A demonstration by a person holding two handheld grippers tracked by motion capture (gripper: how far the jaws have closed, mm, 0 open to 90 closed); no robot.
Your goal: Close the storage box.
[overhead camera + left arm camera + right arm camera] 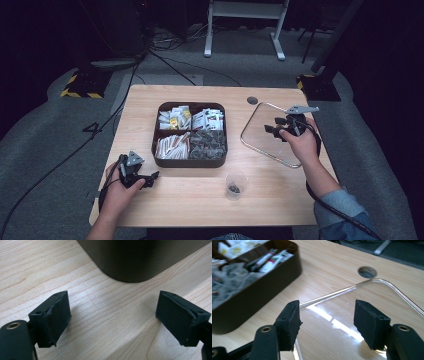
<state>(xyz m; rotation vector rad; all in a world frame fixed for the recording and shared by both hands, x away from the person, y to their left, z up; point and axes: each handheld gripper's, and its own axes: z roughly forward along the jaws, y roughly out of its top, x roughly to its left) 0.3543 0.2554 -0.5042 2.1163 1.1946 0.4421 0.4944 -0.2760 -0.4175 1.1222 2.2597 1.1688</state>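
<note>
Both claws gape over the wooden table (pixel 200 200); grey floor (pixel 50 125), dark room.

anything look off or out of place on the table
The clear lid lies askew on the table, right of the open compartment box, with the right tongs open over it. Nothing looks spilled or damaged.
</note>
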